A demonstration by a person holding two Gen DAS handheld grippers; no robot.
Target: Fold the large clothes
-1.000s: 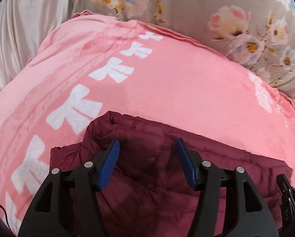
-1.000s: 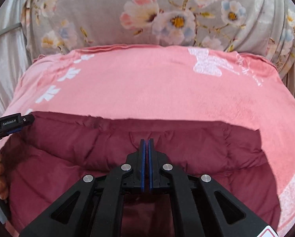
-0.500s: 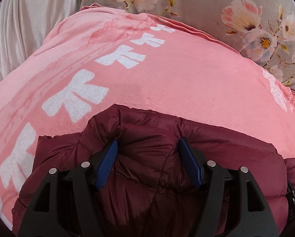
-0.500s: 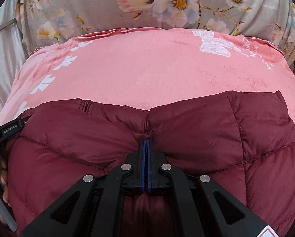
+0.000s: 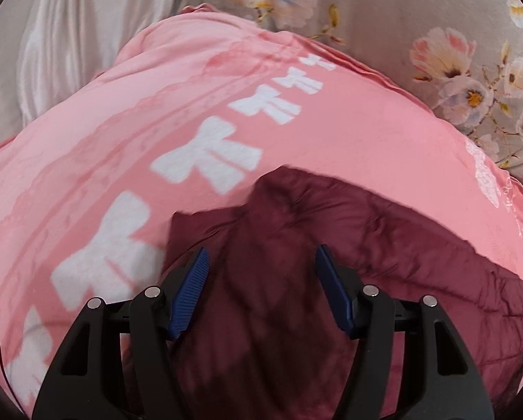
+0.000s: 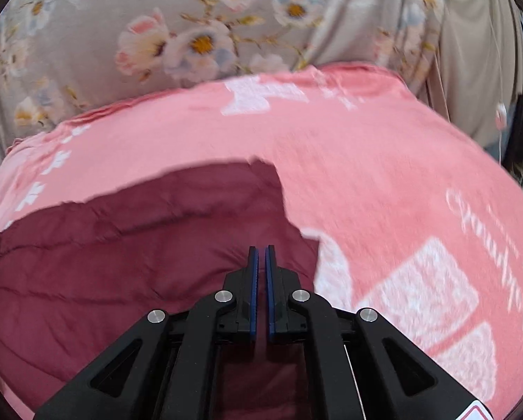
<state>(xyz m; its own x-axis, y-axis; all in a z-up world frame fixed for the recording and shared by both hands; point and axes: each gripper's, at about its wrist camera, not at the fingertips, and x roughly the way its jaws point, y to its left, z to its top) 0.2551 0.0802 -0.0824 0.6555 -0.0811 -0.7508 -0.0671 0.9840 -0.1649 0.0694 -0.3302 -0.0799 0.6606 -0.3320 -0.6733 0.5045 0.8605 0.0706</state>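
A dark red puffer jacket (image 5: 366, 245) lies on a pink blanket with white prints (image 5: 366, 133). My left gripper (image 5: 262, 249) hangs over the jacket's left part. Its blue pads (image 5: 191, 290) stand wide apart and are closing a little; the fabric lies below them, not pressed. In the right wrist view the jacket (image 6: 139, 245) fills the lower left, its right edge just beside my right gripper (image 6: 261, 247). That gripper's pads are almost together, parting by a sliver, and I see no fabric pinched between them. The picture is blurred by motion.
The pink blanket (image 6: 383, 175) covers a bed. Behind it is a grey floral sheet (image 6: 156, 28), also at the top of the left wrist view (image 5: 418, 17). Pale silky cloth (image 5: 69, 35) lies at the far left, a beige curtain (image 6: 478, 52) at the far right.
Half a second ago the jacket bulged between the left pads and the right pads pinched a pucker of it. Now it lies flatter, and the right gripper has swung to its right edge.
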